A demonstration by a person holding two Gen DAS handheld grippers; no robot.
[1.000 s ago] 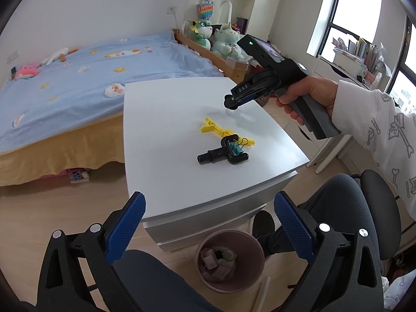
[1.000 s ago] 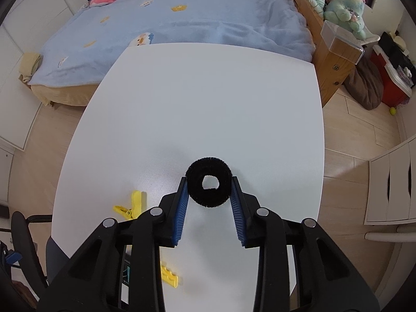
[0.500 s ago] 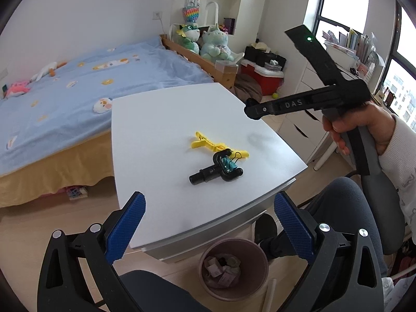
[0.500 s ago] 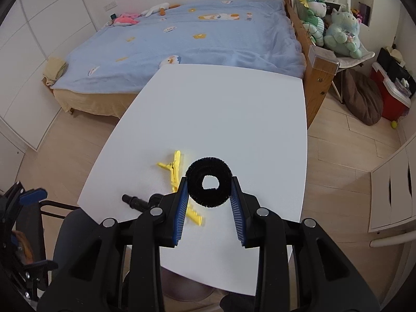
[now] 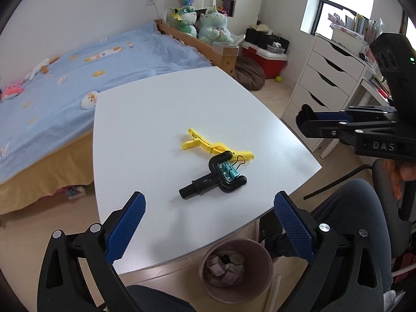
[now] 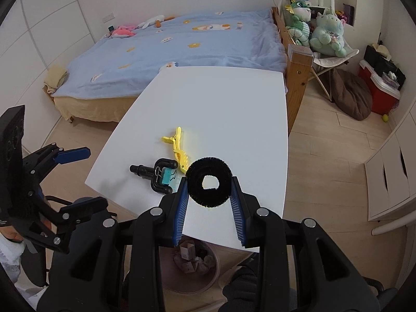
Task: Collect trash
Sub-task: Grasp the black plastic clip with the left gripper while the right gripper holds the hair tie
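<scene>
My right gripper [image 6: 209, 195] is shut on a black fuzzy ring [image 6: 209, 185], held in the air above the near edge of the white table [image 6: 228, 109]. It shows side-on in the left wrist view [image 5: 304, 119], off the table's right edge. My left gripper [image 5: 208, 223] is open and empty, near the table's front edge. On the table lie a yellow hair clip [image 5: 213, 145], a black plastic pipe part [image 5: 213, 179] and a teal binder clip [image 5: 230, 171]. A pink trash bin [image 5: 235, 267] with crumpled paper stands on the floor under the front edge.
A bed with a blue blanket [image 5: 65, 78] lies behind the table. White drawers [image 5: 325, 83] stand on the right. Plush toys [image 5: 202, 23], a red cooler [image 5: 270, 62] and a brown cushion [image 5: 249, 72] are at the back. My legs and a chair [image 5: 364, 208] are near the bin.
The right gripper, still holding the black ring, has pulled back from over the table toward its near edge and the bin. The left gripper has moved closer to the table.
</scene>
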